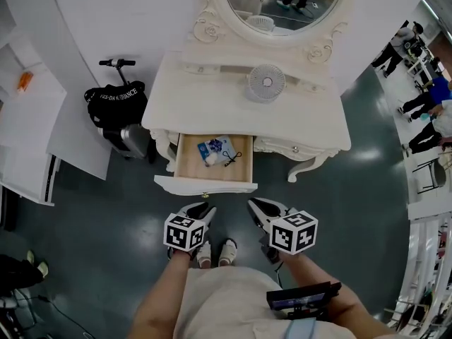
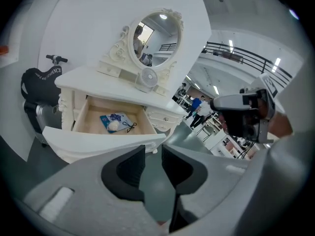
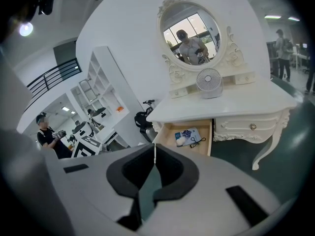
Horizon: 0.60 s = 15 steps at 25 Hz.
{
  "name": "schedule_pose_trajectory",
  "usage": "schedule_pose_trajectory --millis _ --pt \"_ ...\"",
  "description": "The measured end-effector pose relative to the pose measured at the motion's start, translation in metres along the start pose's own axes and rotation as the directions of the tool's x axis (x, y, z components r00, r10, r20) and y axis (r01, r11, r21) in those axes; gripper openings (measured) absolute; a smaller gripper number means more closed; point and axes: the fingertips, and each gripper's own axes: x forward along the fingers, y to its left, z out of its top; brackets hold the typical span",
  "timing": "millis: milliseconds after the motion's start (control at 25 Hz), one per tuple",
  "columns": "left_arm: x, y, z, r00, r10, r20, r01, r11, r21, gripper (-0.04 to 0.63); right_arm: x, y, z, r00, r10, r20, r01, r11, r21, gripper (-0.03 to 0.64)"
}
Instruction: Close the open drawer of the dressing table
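Note:
The white dressing table (image 1: 212, 97) stands ahead with its left drawer (image 1: 192, 167) pulled out; the drawer front (image 1: 205, 186) faces me. Inside lie a blue packet (image 1: 217, 149), a white lump and a black cord. My left gripper (image 1: 203, 209) hovers just short of the drawer front, below its middle; its jaws stand a little apart with nothing between them (image 2: 153, 154). My right gripper (image 1: 258, 205) hangs level with it on the right, off the drawer's right corner, its jaw tips touching (image 3: 154, 149). Both views show the drawer (image 2: 112, 122) (image 3: 189, 136) open.
A round fan (image 1: 266, 83) and an oval mirror (image 1: 282, 6) are on the tabletop. A black bag on a scooter (image 1: 116, 108) stands left of the table, with white shelving (image 1: 28, 133) further left. People (image 1: 424, 97) stand at the far right. My shoes (image 1: 215, 253) are on the dark floor.

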Motion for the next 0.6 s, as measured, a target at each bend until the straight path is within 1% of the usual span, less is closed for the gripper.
schedule_pose_trajectory --millis 80,240,440,600 --pt "0.006 0.007 -0.003 1.000 0.018 -0.022 -0.018 1.000 0.004 0.093 0.001 -0.003 0.000 1.000 -0.005 -0.001 0.005 1.000 -0.002 0.018" --pt "0.018 0.022 -0.013 0.996 0.061 -0.072 -0.060 0.998 0.010 0.125 0.004 -0.008 -0.004 1.000 -0.012 -0.014 0.012 1.000 -0.005 0.018" --pt "0.033 0.039 -0.021 0.988 0.108 -0.114 -0.107 0.994 0.016 0.127 0.009 -0.012 -0.006 0.999 -0.015 -0.036 0.014 1.000 -0.011 0.018" --pt "0.043 0.049 -0.028 0.979 0.137 -0.149 -0.130 0.990 0.052 0.129 0.016 -0.013 -0.009 0.998 -0.017 -0.053 0.016 1.000 -0.020 0.018"
